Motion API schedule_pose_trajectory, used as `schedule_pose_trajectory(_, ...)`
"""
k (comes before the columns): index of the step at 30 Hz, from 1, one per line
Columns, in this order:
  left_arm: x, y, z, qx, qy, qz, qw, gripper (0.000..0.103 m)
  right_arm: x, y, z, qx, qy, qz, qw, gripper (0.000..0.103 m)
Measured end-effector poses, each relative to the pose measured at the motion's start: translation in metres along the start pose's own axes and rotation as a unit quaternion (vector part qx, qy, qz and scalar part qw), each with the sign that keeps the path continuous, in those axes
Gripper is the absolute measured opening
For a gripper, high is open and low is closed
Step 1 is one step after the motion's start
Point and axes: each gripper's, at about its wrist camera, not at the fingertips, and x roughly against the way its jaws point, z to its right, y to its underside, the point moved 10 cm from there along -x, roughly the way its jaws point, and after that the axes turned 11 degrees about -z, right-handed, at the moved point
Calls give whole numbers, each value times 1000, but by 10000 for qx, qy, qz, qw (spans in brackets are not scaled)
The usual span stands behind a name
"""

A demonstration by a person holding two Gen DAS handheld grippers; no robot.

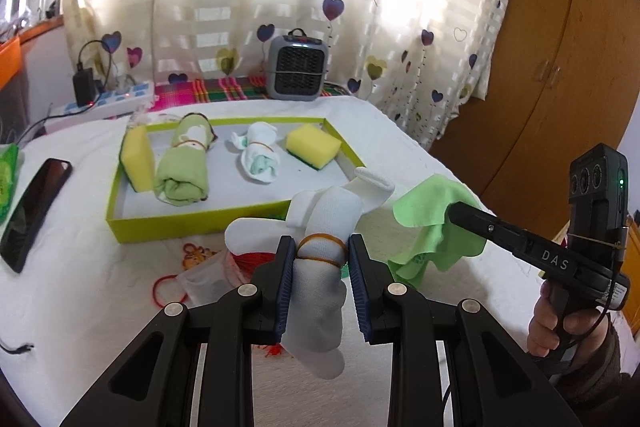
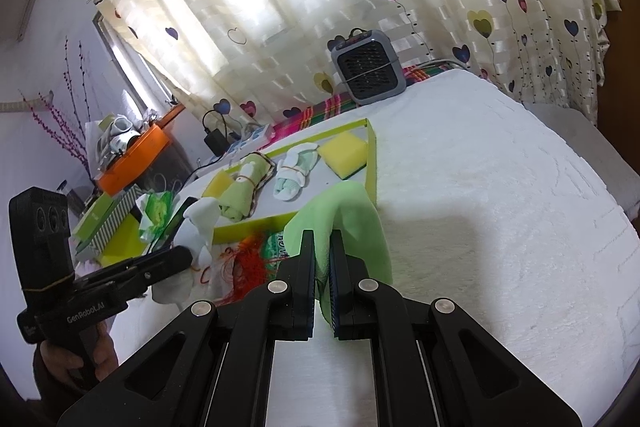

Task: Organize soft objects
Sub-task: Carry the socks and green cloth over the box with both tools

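My left gripper is shut on a white sock bundle tied with a brown rubber band, held above the white cover just in front of the lime-green tray. In the tray lie two yellow sponges, a rolled green cloth and a small white and mint sock bundle. My right gripper is shut on a light green cloth, which hangs beside the tray's near right corner. The same sock bundle shows in the right wrist view between the left gripper's fingers.
Red and orange rubber bands and a small plastic bag lie in front of the tray. A black phone rests at the left. A grey heater stands at the back by the curtain. A power strip sits at the back left.
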Motion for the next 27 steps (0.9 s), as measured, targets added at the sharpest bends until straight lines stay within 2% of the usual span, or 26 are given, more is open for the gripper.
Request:
schedule_pose_trajectory(11,17,-4,-8,41,-58,186,9998,25,6,-7,-18,199,20,105,9997,6)
schedule_pose_trajectory(27,36,-26,-17,-9,-197,429,9989,25,9,-30,-51,614,8,274,9977,6)
